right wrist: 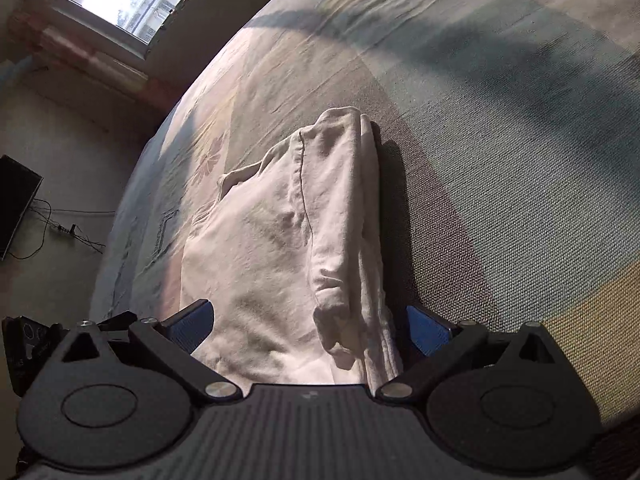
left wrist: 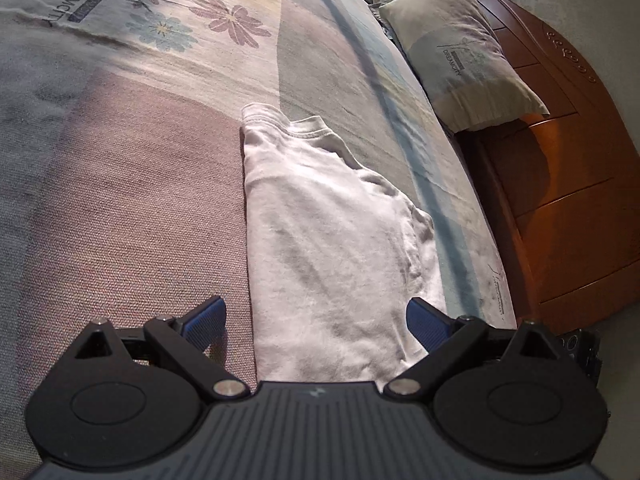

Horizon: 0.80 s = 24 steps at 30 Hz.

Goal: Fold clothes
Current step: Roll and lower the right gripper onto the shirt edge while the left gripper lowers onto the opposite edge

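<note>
One folded white shirt [left wrist: 328,240], lengthwise, collar [left wrist: 312,128] far end

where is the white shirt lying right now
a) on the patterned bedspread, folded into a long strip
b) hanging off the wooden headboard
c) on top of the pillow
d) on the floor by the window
a: the white shirt lies as a narrow folded strip flat on the bedspread, apart from the pillow, between the open fingers of the left gripper.

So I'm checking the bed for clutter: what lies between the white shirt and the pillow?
Only bare bedsheet, with a dark stripe running across it. The left wrist view shows nothing else between the white shirt and the pillow.
</note>
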{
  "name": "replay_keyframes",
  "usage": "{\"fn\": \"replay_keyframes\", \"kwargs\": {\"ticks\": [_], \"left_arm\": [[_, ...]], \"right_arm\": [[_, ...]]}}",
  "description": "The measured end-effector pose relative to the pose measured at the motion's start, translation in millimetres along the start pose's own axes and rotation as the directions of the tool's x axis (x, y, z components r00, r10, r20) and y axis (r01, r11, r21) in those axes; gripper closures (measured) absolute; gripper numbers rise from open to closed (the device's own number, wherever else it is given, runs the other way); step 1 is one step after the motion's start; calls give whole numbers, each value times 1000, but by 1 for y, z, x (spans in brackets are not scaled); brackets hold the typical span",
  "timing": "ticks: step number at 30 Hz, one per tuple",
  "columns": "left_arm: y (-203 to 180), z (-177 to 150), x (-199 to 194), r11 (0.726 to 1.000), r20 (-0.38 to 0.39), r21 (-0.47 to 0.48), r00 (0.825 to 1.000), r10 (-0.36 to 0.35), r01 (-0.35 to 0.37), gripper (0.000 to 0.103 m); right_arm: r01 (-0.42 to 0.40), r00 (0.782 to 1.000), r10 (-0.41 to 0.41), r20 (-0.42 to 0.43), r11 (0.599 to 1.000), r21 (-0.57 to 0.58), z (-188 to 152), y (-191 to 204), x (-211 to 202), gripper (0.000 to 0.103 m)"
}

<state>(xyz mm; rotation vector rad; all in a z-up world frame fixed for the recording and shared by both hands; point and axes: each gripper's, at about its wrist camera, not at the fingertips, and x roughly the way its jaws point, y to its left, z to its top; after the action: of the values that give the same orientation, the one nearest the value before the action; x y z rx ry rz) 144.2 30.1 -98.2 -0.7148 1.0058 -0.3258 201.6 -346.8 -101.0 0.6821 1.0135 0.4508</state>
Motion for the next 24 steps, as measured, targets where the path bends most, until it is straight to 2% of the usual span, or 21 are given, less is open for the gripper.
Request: {"fn": "replay_keyframes", "kwargs": {"ticks": [7,13,16,19,24], "left_arm": [[21,20,23,976,-10,-133,985,-174,171,6],[13,38,45,976,-18,-120,983,-185,181,3],[11,36,43,978,-31,-97,981,-190,187,2],[14,27,36,973,-55,-114,976,-210,203,2],[21,18,29,959,-99,-145,961,-258,242,2]], "right_arm": [[-86,996,88,-34,994,69,32,-11,23,0],[-134,989,138,-47,988,75,66,-11,54,0],[-150,987,155,-44,983,107,72,-13,60,0],[-175,982,182,-46,978,115,66,-15,56,0],[-220,963,235,-133,968,122,39,-13,45,0]]}}
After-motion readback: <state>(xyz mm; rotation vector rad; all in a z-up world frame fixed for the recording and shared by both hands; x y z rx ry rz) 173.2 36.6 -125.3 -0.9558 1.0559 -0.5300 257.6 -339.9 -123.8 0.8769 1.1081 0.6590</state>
